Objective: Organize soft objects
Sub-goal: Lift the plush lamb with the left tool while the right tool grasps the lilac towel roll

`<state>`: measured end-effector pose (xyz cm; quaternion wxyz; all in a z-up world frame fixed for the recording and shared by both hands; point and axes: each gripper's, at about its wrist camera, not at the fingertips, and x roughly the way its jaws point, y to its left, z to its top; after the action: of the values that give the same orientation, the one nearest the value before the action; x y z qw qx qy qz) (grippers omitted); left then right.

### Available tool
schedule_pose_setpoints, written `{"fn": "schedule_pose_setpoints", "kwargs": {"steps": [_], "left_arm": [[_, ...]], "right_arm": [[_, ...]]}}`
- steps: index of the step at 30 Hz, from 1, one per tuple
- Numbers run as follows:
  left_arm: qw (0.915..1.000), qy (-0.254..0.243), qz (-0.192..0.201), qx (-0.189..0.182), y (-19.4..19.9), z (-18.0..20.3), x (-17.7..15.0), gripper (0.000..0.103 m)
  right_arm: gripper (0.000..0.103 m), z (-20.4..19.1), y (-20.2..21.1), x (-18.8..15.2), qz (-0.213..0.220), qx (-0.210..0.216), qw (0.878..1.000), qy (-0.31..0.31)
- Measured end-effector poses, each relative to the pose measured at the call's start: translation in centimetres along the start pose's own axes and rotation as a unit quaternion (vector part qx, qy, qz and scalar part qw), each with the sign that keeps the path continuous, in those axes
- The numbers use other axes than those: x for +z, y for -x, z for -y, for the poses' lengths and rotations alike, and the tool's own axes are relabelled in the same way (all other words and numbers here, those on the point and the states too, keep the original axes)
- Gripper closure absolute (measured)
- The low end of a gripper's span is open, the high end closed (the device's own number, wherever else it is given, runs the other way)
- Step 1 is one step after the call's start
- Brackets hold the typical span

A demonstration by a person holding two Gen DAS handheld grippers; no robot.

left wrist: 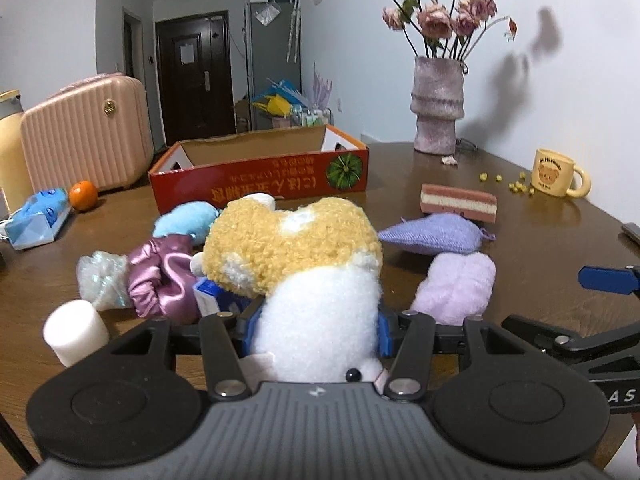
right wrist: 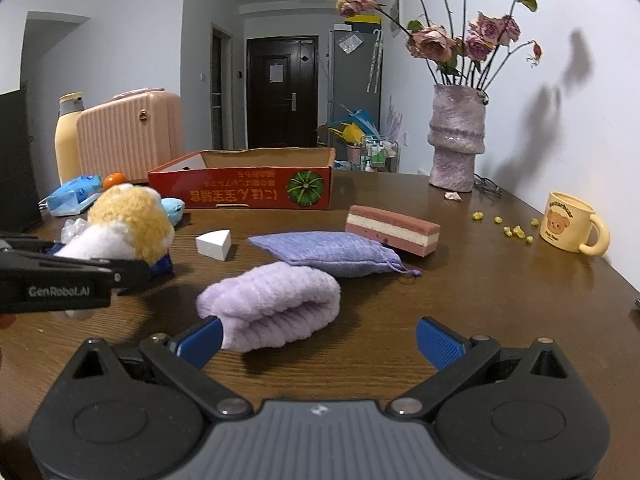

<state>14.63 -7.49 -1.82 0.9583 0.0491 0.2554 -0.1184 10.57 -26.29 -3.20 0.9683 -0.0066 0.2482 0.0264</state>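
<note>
left claw (left wrist: 316,332) clamped on plush toy (left wrist: 304,264), right claw (right wrist: 318,340) wide apart, holding nothing

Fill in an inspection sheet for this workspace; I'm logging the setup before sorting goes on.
Surface: brown wooden table, crowded.
Job's things: plush toy in the left tool; purple towel, purple pouch, striped sponge, blue plush, satin scrunchie lying loose; open red box behind them.
Clutter: white wedge, white cylinder, orange, tissue pack, bear mug, yellow bits, vase of dried roses.
Grippers: left tool shut on the plush toy; right tool open, at the towel.
Cables: dark cable behind the vase.
Surroundings: pink suitcase, dark door, grey fridge.
</note>
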Motion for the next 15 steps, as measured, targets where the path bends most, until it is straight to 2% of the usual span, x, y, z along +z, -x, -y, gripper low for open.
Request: {"fn": "schedule_pose_setpoints", "kwargs": {"steps": [15], "left_arm": [[0.9986, 0.030, 0.037, 0.025, 2.0, -2.8, 0.2, 0.050]], "right_arm": [[0.000, -2.9, -1.2, 1.5, -0.004, 0.019, 1.000, 0.025]]}}
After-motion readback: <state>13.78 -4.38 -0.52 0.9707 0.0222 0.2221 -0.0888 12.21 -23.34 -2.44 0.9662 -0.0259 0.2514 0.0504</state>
